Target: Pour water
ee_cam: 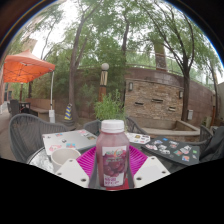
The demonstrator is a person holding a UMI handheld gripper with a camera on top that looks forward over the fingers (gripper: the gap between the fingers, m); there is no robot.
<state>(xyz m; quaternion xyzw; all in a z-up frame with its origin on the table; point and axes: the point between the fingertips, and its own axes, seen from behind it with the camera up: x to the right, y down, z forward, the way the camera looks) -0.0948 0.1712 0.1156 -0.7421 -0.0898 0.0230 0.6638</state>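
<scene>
bottle held in the gripper

the pink-filled bottle stands upright between the two fingers, both pink pads pressing its sides, above the table.

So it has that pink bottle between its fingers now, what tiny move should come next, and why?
Probably lift the bottle slightly off the table. The hand-held gripper appears shut on it, the pink pads pressing both its sides, and it stands upright with its white cap on. I cannot make out a cup to pour into, so raising it clear comes first, I think.
</scene>
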